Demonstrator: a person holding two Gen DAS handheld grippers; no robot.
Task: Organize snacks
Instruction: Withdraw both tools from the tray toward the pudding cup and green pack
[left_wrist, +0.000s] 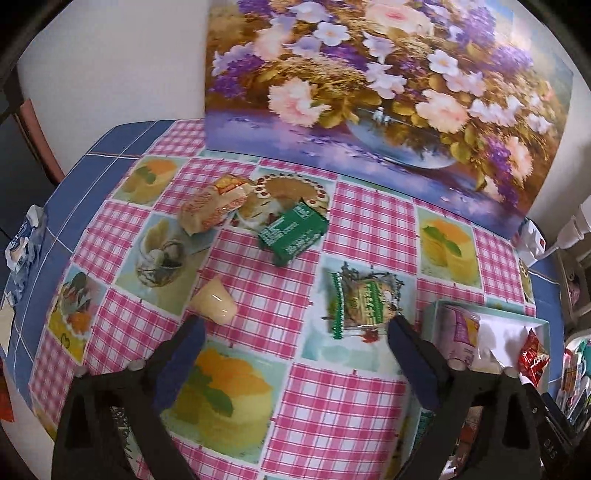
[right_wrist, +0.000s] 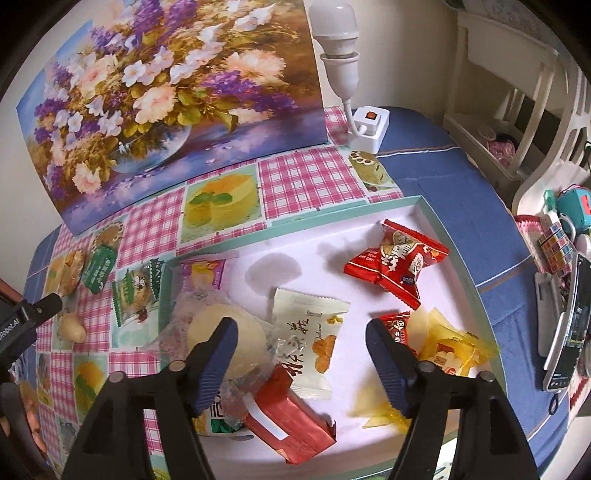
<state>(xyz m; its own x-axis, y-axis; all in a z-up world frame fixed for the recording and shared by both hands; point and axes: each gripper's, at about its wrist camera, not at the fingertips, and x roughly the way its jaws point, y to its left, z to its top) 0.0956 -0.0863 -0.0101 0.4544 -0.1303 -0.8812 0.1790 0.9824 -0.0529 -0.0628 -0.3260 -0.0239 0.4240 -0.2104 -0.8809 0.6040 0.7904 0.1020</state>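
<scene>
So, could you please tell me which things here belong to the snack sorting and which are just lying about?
Job:
- box
- green packet
- orange packet
- jelly cup
- green-edged packet
- red packets

Lying about:
- flower painting
- lamp
- phone

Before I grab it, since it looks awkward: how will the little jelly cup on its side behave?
The jelly cup lies on its side and tapers, so it will probably roll in a curve when nudged. Its glossy plastic looks slippery; the tablecloth looks smooth too.
</scene>
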